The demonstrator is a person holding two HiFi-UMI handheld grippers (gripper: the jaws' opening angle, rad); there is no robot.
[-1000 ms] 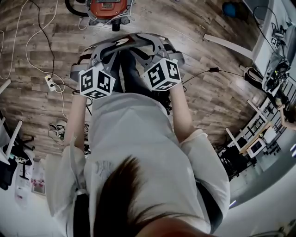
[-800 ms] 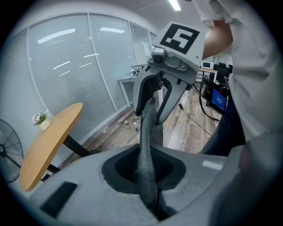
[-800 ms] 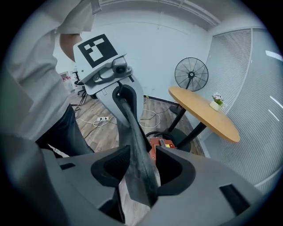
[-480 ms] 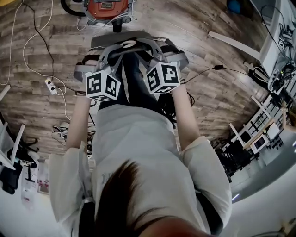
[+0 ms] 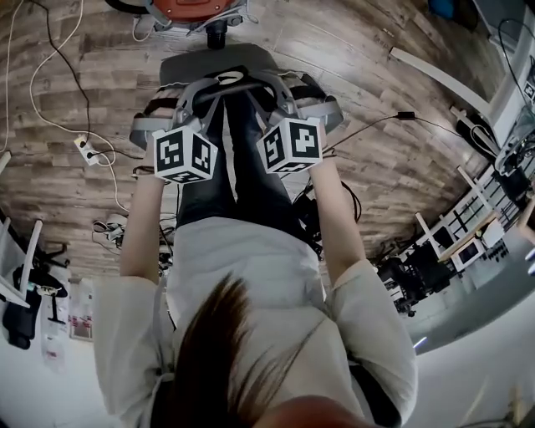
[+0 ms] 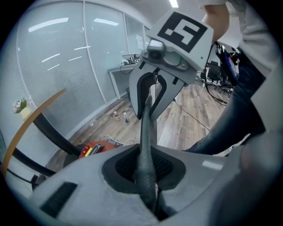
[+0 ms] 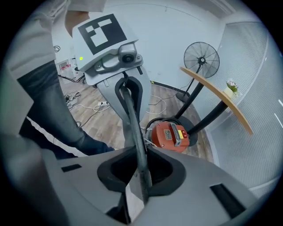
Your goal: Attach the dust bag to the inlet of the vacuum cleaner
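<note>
I hold the grey dust bag (image 5: 216, 65) stretched between both grippers above the wooden floor. In the gripper views its edge (image 6: 146, 132) (image 7: 132, 117) shows as a thin dark strip running from one pair of jaws to the other. My left gripper (image 5: 194, 94) (image 6: 149, 181) is shut on one end. My right gripper (image 5: 277, 87) (image 7: 140, 178) has just been closing its jaws with the bag's other end between them, and they now pinch it. The orange vacuum cleaner (image 5: 194, 8) (image 7: 170, 136) (image 6: 93, 150) stands on the floor just beyond the bag.
Cables and a power strip (image 5: 84, 147) lie on the floor at the left. The person's legs (image 5: 242, 167) stand right behind the grippers. A standing fan (image 7: 201, 59) and a curved wooden tabletop (image 7: 216, 98) on dark legs are near the vacuum. A glass wall (image 6: 66, 75) is behind it.
Both grippers have sunk toward the floor with the bag between them. The person has bent further forward and the vacuum has slid toward the top edge of the head view.
</note>
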